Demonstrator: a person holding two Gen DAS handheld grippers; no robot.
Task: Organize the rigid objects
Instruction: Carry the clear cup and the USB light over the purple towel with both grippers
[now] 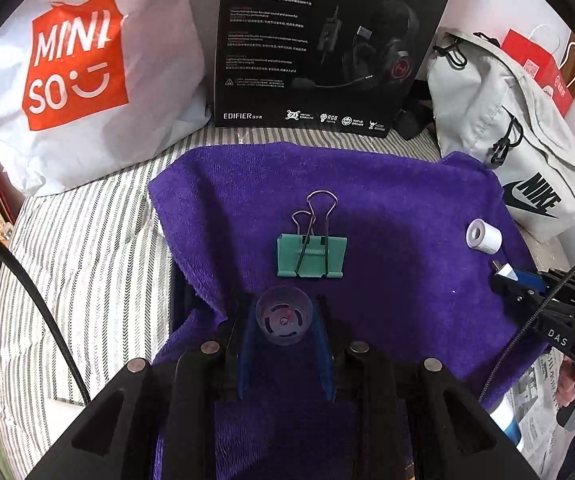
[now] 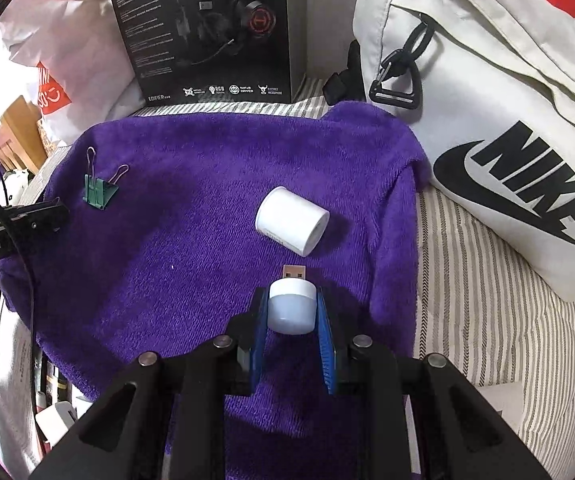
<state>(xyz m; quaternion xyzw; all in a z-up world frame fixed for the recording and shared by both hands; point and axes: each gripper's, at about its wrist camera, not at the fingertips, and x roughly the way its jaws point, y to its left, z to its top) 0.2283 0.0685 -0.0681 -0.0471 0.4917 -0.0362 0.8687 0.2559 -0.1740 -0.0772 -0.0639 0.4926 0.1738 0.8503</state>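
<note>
Both my grippers are loaded over the purple towel (image 1: 367,200).

The green binder clip (image 1: 311,254), mid-towel, is stiff; I'd pinch its flat body. The white roll (image 2: 292,222), far right, looks light and may roll. My left gripper (image 1: 285,330) clamps a thin, possibly crushable clear cup (image 1: 284,314); my right gripper (image 2: 292,312) clamps a smooth USB light (image 2: 291,306).

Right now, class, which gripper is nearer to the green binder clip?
Left. The left gripper, holding a clear cap, sits just before the green binder clip; the right gripper is far off beside it.
</note>
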